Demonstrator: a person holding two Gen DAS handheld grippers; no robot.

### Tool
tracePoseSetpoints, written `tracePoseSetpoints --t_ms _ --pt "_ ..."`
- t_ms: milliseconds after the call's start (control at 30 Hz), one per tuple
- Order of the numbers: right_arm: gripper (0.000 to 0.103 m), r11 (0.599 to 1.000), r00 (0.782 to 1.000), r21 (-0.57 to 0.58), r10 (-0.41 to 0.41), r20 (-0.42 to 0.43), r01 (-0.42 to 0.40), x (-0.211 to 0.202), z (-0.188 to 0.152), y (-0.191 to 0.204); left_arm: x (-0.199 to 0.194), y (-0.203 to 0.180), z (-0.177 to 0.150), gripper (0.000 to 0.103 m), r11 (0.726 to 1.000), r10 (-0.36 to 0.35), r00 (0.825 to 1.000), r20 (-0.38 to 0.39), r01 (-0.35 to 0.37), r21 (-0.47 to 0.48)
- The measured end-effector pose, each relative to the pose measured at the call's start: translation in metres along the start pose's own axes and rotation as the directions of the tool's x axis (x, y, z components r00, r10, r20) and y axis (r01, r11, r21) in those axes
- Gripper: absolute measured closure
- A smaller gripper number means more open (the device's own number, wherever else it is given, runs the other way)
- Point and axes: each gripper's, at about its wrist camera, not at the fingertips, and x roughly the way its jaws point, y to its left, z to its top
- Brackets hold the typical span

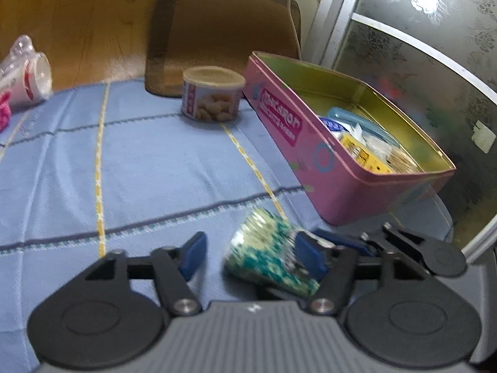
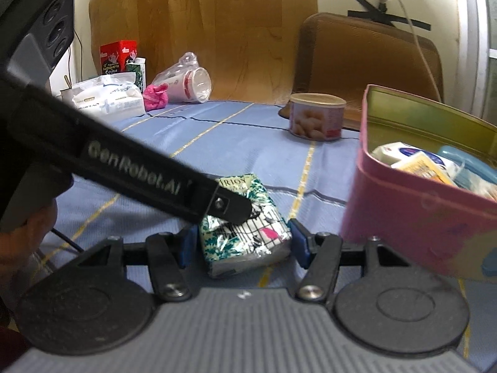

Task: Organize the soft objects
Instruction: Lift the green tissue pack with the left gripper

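A soft tissue pack [image 2: 245,227] with a green and white pattern lies on the blue tablecloth [image 2: 236,136]. It also shows in the left wrist view [image 1: 267,251]. My right gripper [image 2: 240,242] has a finger on each side of the pack, close to or touching it. My left gripper [image 1: 251,255] is open, its jaws wide apart, with the pack by its right finger [image 1: 307,258]. The left gripper's arm [image 2: 130,171] crosses over the pack in the right wrist view. An open pink tin [image 1: 348,155] holding several small packets stands to the right.
A round nut can [image 1: 212,98] stands behind, near a brown chair back [image 1: 223,31]. At the far left are a plastic-wrapped cup [image 2: 189,82], a pink soft object [image 2: 155,96], a white wipes pack [image 2: 108,96] and a red box [image 2: 118,54].
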Motion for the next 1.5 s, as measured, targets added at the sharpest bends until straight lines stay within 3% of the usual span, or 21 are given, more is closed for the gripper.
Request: tracePoseSetpoints --t_ms 33,100,300,767,1500 --pt "0.036 1.000 1.000 -0.004 -0.002 0.001 0.002 -0.002 -0.002 0.000 0.000 0.000 0.001 0.023 1.000 0.010 1.000 0.008 -0.010 -0.001" --pt "0.035 1.000 1.000 -0.018 -0.008 0.010 0.008 -0.005 -0.005 0.001 -0.002 0.004 0.002 0.020 1.000 0.005 1.000 0.009 -0.004 -0.012" --pt "0.024 0.999 1.000 -0.030 -0.017 0.026 0.018 -0.010 -0.011 0.000 -0.001 0.003 0.001 0.017 1.000 0.015 1.000 -0.006 -0.015 0.002" --pt "0.017 0.998 0.997 -0.002 -0.066 0.038 0.067 -0.016 -0.019 -0.004 0.001 -0.001 -0.006 0.007 0.988 0.143 0.990 0.012 -0.143 0.049" --pt "0.019 0.998 0.997 -0.030 -0.061 0.044 0.062 -0.015 -0.018 0.003 0.001 0.009 -0.009 0.005 0.992 0.129 0.992 0.012 -0.129 0.015"
